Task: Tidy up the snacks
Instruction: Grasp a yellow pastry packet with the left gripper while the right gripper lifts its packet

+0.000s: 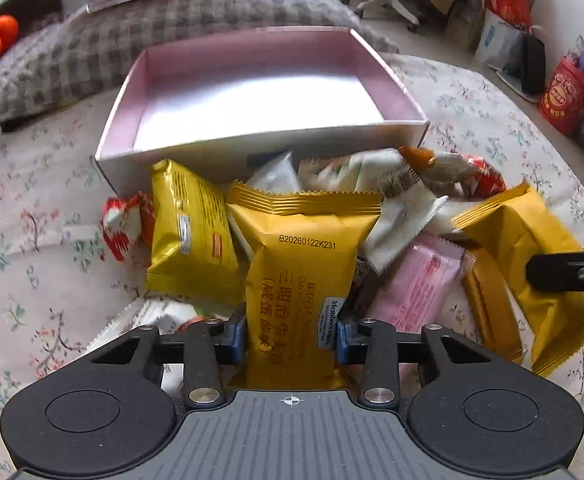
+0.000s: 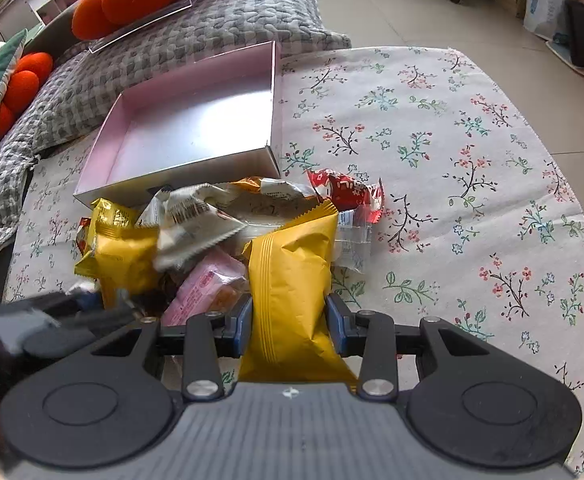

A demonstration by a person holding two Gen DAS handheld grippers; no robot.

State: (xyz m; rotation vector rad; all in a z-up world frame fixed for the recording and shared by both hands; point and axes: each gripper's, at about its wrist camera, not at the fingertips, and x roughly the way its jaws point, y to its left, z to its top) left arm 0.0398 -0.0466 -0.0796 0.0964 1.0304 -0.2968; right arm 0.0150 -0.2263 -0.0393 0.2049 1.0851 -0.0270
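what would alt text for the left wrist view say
The left tongs grip a yellow snack packet upright above a heap of mixed snack packets on a floral cloth. Behind the heap sits an open, empty pink box; at right, a second yellow packet is held by other tongs.

Beside the pink box [image 2: 196, 120], the lower wrappers of the snack pile [image 2: 196, 232] are buried and unreadable, and the left tongs [image 2: 48, 320] are a blur.
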